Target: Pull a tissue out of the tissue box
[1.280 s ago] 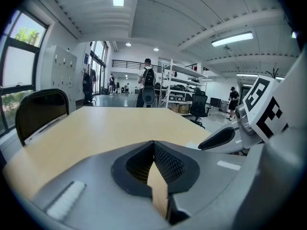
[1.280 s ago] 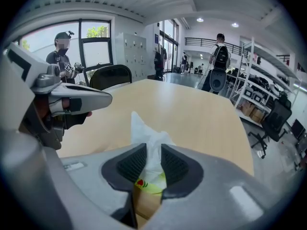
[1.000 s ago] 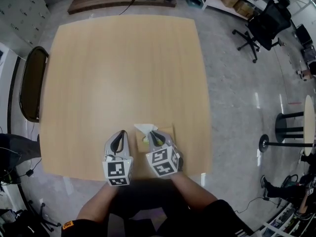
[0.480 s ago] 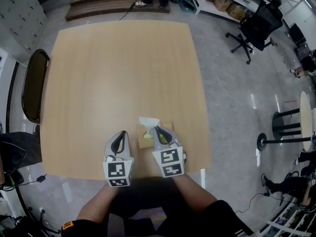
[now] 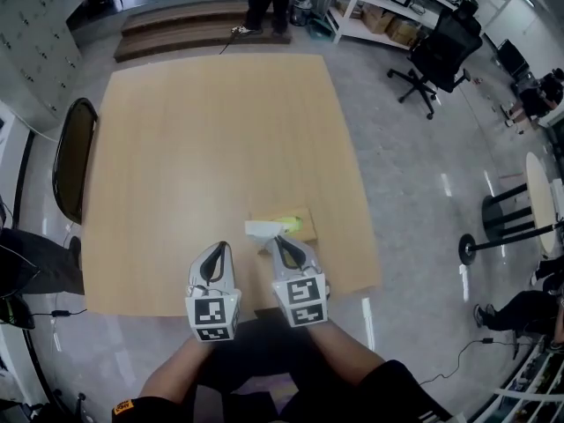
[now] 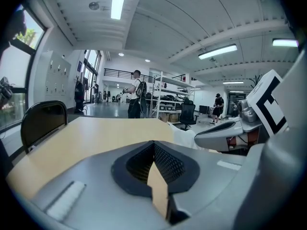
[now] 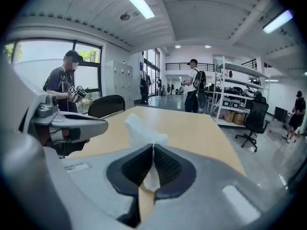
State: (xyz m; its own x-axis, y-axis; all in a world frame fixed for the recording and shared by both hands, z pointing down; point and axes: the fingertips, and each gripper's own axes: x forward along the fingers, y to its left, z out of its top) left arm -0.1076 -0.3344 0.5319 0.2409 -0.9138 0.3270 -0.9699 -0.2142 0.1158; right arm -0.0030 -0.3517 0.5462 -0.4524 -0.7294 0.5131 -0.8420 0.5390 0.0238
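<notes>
Near the worktop's (image 5: 211, 139) front edge, towards its right front corner, the head view shows the tissue box (image 5: 296, 224) lying flat. A white tissue (image 5: 263, 229) stands up at the box's left end, and the right gripper (image 5: 277, 240) meets it with its tips. The left gripper (image 5: 220, 248) is just beside it on the left, over bare wood and apart from the box. A dark chair (image 5: 70, 159) stands at the worktop's left edge.

From the left gripper view, the left gripper (image 6: 154, 143) has its claw pressed together with nothing in it; only the wood shows through the narrow slit below the tips. The right gripper (image 6: 229, 134) reaches in from the right, with a bit of the tissue (image 6: 184, 135) showing at its tip. The chair (image 6: 42, 121) stands at the left.

From the right gripper view, the right gripper (image 7: 153, 146) is pinching the tissue (image 7: 140, 127), which rises crumpled above the tips and also hangs down between the ribbed pads. The left gripper (image 7: 72, 123) lies to the left, the worktop (image 7: 192, 126) stretches ahead, and a person (image 7: 64, 83) stands beyond the chair (image 7: 107, 104).
</notes>
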